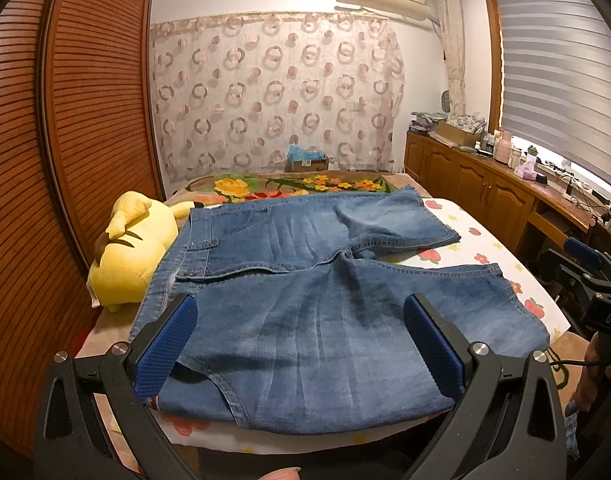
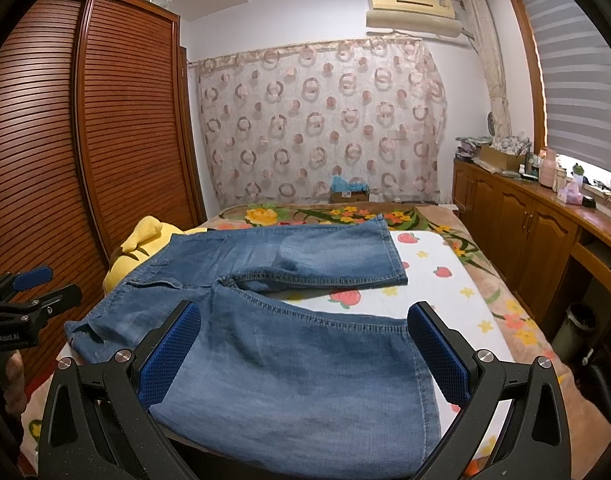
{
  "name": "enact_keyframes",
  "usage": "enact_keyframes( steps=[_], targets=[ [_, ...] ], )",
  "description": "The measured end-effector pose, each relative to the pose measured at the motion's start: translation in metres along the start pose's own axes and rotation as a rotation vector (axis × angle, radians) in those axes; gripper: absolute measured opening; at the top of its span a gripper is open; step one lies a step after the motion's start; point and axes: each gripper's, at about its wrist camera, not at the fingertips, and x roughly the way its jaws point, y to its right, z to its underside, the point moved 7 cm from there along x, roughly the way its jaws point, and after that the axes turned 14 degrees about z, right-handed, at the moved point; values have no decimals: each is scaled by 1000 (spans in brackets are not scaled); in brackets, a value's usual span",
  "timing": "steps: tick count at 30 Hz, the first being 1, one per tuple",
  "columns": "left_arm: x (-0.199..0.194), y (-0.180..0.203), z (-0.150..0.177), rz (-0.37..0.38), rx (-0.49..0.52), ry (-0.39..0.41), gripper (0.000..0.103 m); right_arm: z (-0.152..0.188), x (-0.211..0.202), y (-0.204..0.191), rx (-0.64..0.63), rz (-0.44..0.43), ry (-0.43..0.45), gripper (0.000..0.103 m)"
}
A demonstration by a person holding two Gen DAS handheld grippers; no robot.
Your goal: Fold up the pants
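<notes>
Blue denim pants (image 1: 305, 280) lie spread flat on the bed, waistband at the left, two short legs pointing right. They also show in the right wrist view (image 2: 273, 320). My left gripper (image 1: 301, 344) is open and empty, hovering over the near waist and hip part. My right gripper (image 2: 305, 352) is open and empty over the near leg, its hem by the right finger. Each gripper shows at the edge of the other's view: the right gripper's open fingers (image 1: 585, 260) and the left gripper's open fingers (image 2: 37, 284).
A yellow plush toy (image 1: 133, 248) lies by the waistband at the bed's left side. A wooden louvred wardrobe (image 1: 65, 140) stands left. Wooden cabinets (image 2: 525, 220) with clutter run along the right. A white strawberry-print sheet (image 2: 433, 264) covers the floral bedspread.
</notes>
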Motion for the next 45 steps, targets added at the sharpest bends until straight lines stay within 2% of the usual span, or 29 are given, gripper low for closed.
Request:
enact_keyframes(
  steps=[16,26,34,39,43,45],
  targets=[
    [42,-27,43,12,-40,-118,103,5,24,6,-31,18,-77,103],
    [69,-67,75,-34,-108,-202,103,9,32,8,-54,33,-131,103],
    [65,-88,87,-71,-113,-215,103,14,41,23,-54,38,-174,103],
    [57,-109,91,-57,-134,-224,103,16,39,25,-55,36,-203,103],
    [44,-118,91,-17,-150,-189,103,20,40,31,-53,34,-219,103],
    [36,-123,88,-49,-137,-167,103,21,38,33,-55,37,-228,103]
  ],
)
